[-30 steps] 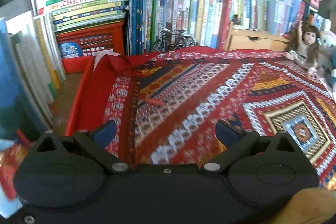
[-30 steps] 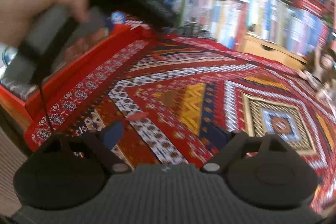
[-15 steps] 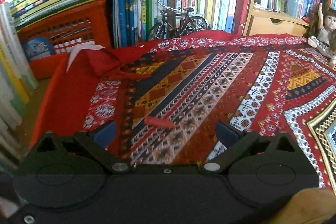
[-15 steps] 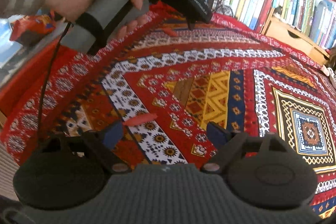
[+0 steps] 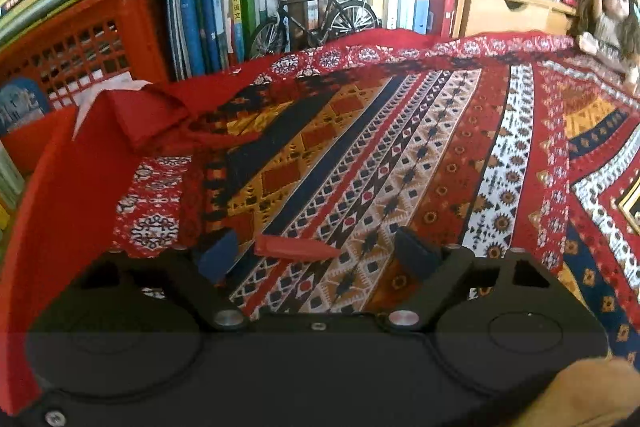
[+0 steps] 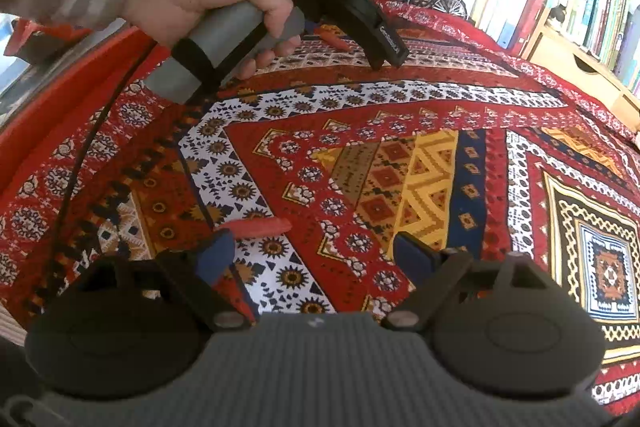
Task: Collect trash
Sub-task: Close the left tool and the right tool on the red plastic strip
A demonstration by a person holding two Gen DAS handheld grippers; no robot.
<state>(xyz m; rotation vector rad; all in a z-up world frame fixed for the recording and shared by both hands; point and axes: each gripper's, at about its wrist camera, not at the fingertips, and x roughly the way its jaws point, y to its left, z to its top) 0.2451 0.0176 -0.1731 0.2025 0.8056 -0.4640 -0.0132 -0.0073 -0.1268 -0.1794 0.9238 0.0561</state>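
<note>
Left gripper [image 5: 318, 253] angled down, astride scrap [image 5: 296, 247].

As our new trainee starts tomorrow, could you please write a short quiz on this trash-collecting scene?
1. True or false: the left gripper is shut on a book.
2. What lies between the left gripper's fingers? A doll; B red scrap; C toy bicycle.
3. Fill in: the right gripper has its jaws ___ above the patterned cloth.
Key: 1 false; its jaws, just closing, are open around the scrap, not pressing it. 2 B. 3 open.
</note>
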